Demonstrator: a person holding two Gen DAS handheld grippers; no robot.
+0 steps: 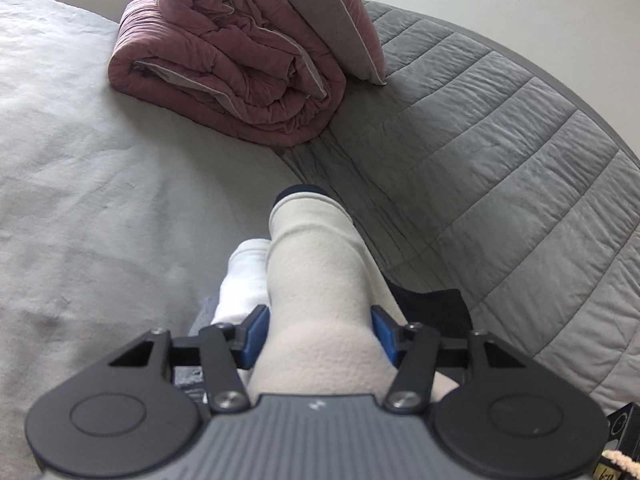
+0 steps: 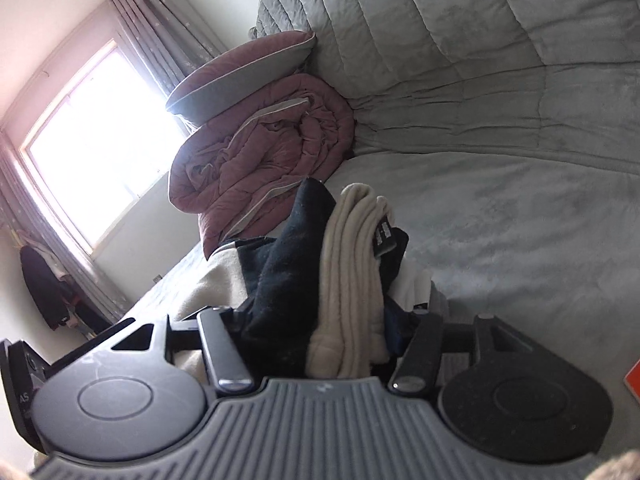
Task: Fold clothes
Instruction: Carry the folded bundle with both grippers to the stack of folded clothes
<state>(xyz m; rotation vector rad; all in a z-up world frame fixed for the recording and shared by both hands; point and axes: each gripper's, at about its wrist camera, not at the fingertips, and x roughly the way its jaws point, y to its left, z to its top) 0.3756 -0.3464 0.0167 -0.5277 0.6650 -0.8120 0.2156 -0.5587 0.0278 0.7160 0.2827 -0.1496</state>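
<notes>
- Cream fleece garment (image 1: 316,280) fills the near field of the left wrist view, running forward from between the blue pads (image 1: 256,336) of the left claw (image 1: 320,334); both pads sit against its sides, so this claw is clenched on the fleece.
- Its far end, a cuff-like opening with a dark navy lining, points toward the quilted grey bed cover (image 1: 500,152), and a white garment (image 1: 244,280) lies just beside it on the left.
- Right claw (image 2: 324,328) grasps a bunch of the same clothing: a ribbed cream fold (image 2: 352,272) and a dark navy layer (image 2: 280,268) are pinched together between its fingers, with a small label showing at the edge.
- Risk, as I judge it: each claw holds a thick bundle and not one clean edge, so layers could slip out unevenly and the fold would come out skewed.
- Another risk: the white garment under the fleece could be dragged along and get caught in the fold.
- Farther out, a rolled pink comforter (image 1: 232,68) with a pillow (image 1: 328,16) on top sits well apart on the bed, near the window (image 2: 100,136) and curtain; it looks clear of the work.
</notes>
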